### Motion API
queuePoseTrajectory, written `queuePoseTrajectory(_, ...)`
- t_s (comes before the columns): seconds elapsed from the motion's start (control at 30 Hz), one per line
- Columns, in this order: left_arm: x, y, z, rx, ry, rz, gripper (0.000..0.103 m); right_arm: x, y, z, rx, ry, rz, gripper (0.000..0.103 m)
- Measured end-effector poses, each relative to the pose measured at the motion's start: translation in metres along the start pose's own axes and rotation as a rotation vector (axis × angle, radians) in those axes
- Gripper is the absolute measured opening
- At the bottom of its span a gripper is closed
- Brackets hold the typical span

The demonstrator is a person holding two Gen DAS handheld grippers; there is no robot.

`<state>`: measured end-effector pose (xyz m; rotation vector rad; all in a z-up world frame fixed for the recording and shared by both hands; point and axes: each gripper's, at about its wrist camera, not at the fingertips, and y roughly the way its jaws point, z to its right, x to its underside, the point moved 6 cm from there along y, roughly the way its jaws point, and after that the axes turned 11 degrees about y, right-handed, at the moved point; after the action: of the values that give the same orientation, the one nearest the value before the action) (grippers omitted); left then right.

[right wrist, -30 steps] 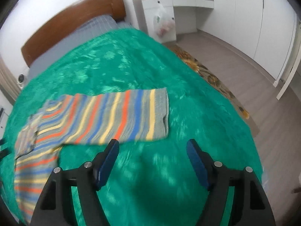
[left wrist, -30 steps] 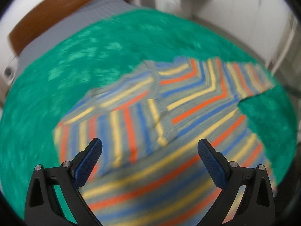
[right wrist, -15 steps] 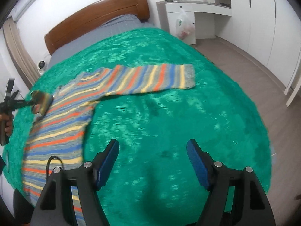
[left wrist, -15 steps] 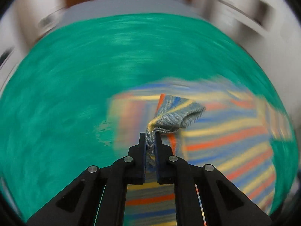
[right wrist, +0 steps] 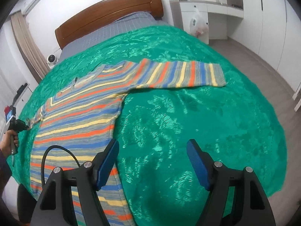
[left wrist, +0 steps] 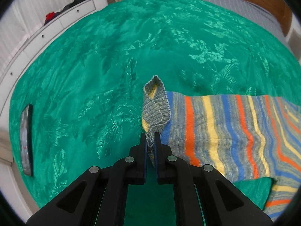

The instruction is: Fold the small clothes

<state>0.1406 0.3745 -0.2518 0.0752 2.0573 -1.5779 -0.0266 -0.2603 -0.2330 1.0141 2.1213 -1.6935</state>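
Note:
A striped sweater (right wrist: 82, 116) in grey, orange, blue and yellow lies spread on the green bedspread (right wrist: 188, 116). Its right sleeve (right wrist: 180, 73) stretches out flat toward the right. My left gripper (left wrist: 150, 141) is shut on the grey ribbed cuff (left wrist: 155, 109) of the left sleeve (left wrist: 225, 131), which is pulled out sideways just above the bedspread (left wrist: 94, 75). In the right wrist view that gripper (right wrist: 25, 127) shows at the far left in a person's hand (right wrist: 9, 145). My right gripper (right wrist: 153, 160) hangs open over bare bedspread beside the sweater's body, holding nothing.
A dark phone (left wrist: 26, 139) lies near the bed's left edge. White drawers (left wrist: 56, 24) stand beyond it. The wooden headboard (right wrist: 112, 13) and grey sheet (right wrist: 116, 30) are at the far end. A black cable (right wrist: 56, 160) loops over the sweater. A white desk (right wrist: 207, 13) and wooden floor (right wrist: 263, 60) lie to the right.
The left gripper shut on the sleeve cuff and swung out to the left, unfolding the sleeve from the sweater's body. The right gripper drew back and stayed open.

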Motion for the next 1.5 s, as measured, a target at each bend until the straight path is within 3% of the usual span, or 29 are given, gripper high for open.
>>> queuePoseTrajectory(0.13,0.001,0.004,0.001,-0.001,-0.003,-0.003,0.004,-0.013,-0.023,0.000,0.075,-0.094,0.084,0.074)
queuePoseTrajectory(0.23,0.000,-0.001,0.009,0.036,0.055,0.024,0.010,-0.034,-0.051,-0.002,0.194,-0.234,0.203,0.074)
queuePoseTrajectory(0.27,0.002,-0.007,0.010,0.040,0.070,0.039,0.023,-0.041,-0.060,-0.003,0.221,-0.260,0.232,0.078)
queuePoseTrajectory(0.3,0.004,-0.017,0.010,0.053,0.080,0.057,0.055,-0.050,-0.070,-0.002,0.250,-0.285,0.265,0.089)
queuePoseTrajectory(0.37,0.008,-0.038,0.006,0.075,0.080,0.117,0.081,-0.067,-0.090,-0.001,0.315,-0.323,0.333,0.102)
queuePoseTrajectory(0.57,0.040,-0.111,0.014,0.146,0.157,0.240,0.099,-0.095,-0.139,-0.013,0.474,-0.383,0.504,0.102)
queuePoseTrajectory(0.63,0.061,-0.137,0.023,0.159,0.181,0.285,0.100,-0.092,-0.137,-0.018,0.468,-0.366,0.487,0.102)
queuePoseTrajectory(0.87,0.124,-0.191,0.058,0.208,0.212,0.335,0.101,-0.041,-0.100,-0.054,0.297,-0.305,0.354,0.102)
queuePoseTrajectory(1.07,0.153,-0.214,0.084,0.225,0.269,0.381,0.103,-0.006,-0.086,-0.085,0.157,-0.283,0.309,0.102)
queuePoseTrajectory(1.17,0.151,-0.194,0.091,0.189,0.322,0.384,0.103,0.005,-0.087,-0.098,0.124,-0.308,0.304,0.102)
queuePoseTrajectory(1.37,0.119,-0.113,0.083,0.152,0.285,0.295,0.102,0.003,-0.100,-0.104,0.109,-0.320,0.320,0.102)
queuePoseTrajectory(1.5,0.099,-0.076,0.086,0.137,0.266,0.281,0.102,-0.003,-0.110,-0.100,0.117,-0.287,0.338,0.102)
